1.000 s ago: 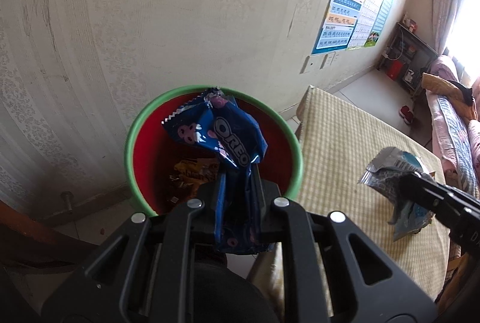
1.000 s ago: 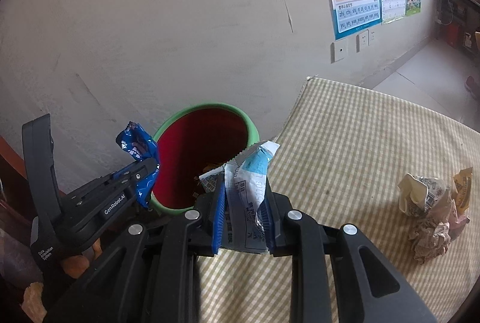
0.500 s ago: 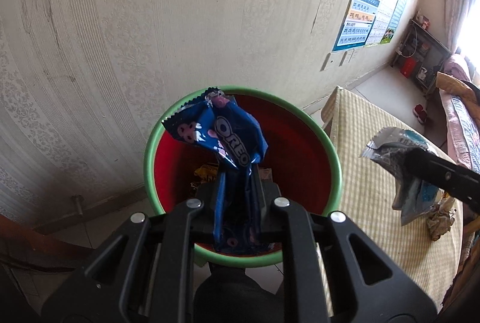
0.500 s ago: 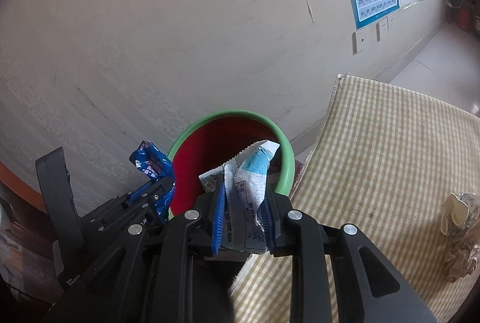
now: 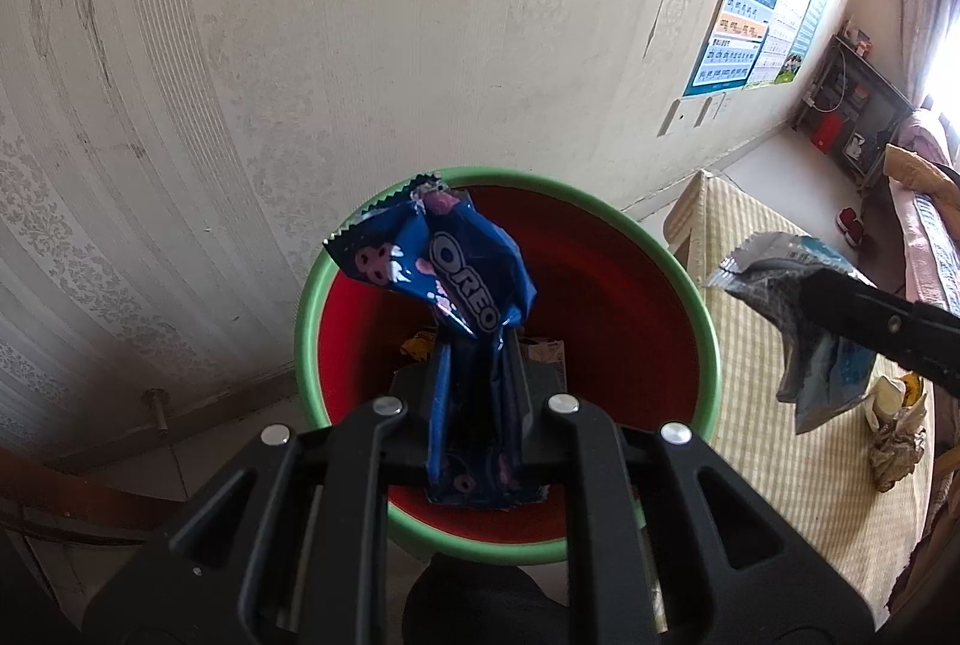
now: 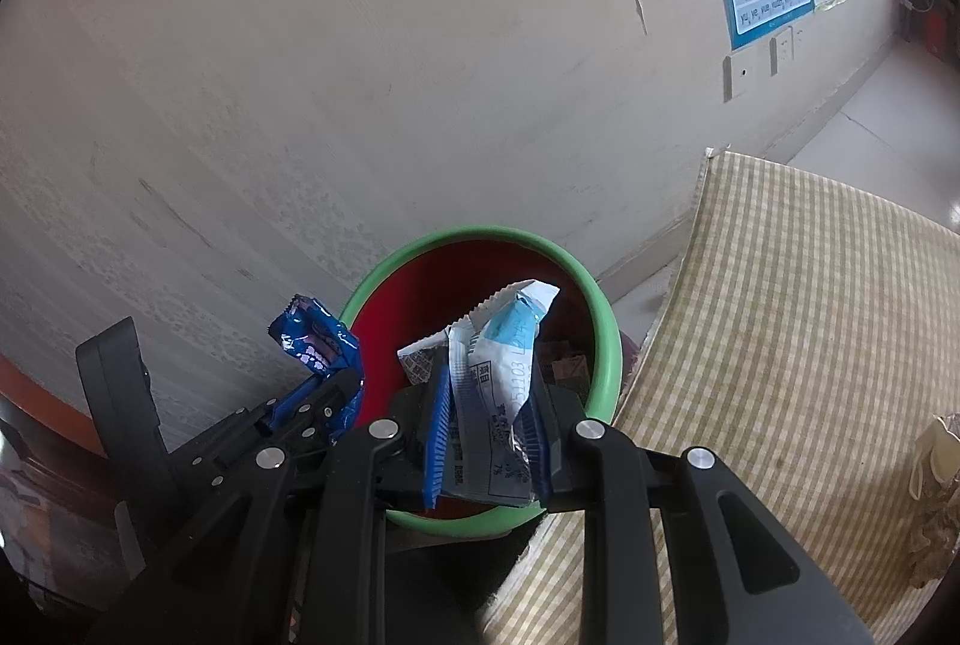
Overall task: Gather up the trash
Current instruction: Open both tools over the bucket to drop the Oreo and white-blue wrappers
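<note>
Straight ahead in the left wrist view, the left gripper (image 5: pixel 474 375) pinches a crinkled blue Oreo wrapper (image 5: pixel 456 285) between its pads, glossy foil with a serrated top edge, held above the bin (image 5: pixel 708 357) — red inside, green round rim, scraps at its bottom. At right, the right gripper (image 5: pixel 840 309) clamps a silvery pale-blue packet (image 5: pixel 774 279) over the checked tablecloth (image 5: pixel 780 465).

From the right wrist view, the right gripper (image 6: pixel 489 417) squeezes that packet (image 6: pixel 504 363) — white and light blue, printed text, zigzag edge — over the bin (image 6: pixel 609 345). Beside it, the left gripper (image 6: pixel 336 393) grips the Oreo wrapper (image 6: pixel 318 345) at the rim's left.
</note>
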Demonstrator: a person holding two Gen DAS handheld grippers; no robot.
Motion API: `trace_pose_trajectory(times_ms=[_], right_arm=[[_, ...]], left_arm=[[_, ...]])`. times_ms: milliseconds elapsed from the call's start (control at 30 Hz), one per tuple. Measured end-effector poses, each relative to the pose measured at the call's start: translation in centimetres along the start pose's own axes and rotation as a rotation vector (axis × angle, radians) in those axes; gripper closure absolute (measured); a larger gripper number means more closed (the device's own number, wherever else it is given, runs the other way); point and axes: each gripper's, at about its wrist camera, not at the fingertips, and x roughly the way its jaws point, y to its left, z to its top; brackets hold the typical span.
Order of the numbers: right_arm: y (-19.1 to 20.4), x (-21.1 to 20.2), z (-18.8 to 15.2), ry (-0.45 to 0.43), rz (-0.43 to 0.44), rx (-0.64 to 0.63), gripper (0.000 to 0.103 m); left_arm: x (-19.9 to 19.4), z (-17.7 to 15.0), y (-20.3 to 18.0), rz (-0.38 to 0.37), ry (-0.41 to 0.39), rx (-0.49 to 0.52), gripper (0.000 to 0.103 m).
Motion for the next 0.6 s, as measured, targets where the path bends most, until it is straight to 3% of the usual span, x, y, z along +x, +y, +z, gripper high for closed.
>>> trace_pose_trajectory(times_ms=[367,533,600], right_arm=[[0.2,0.4,0.0,-0.001,0.015,0.017,0.08],[0.5,0.7,0.5,-0.013,0.023,0.023,0.079],[0.5,0.9,0.5,-0.015,0.024,0.027,0.074]], left_arm=[[1.2,0.3,0.1,0.004,0.029,0.004,0.089],[1.7,0.4,0.2,-0.011,0.044,0.003,0.085],[1.7,0.4,0.3,-0.015,0.045,0.0,0.08]])
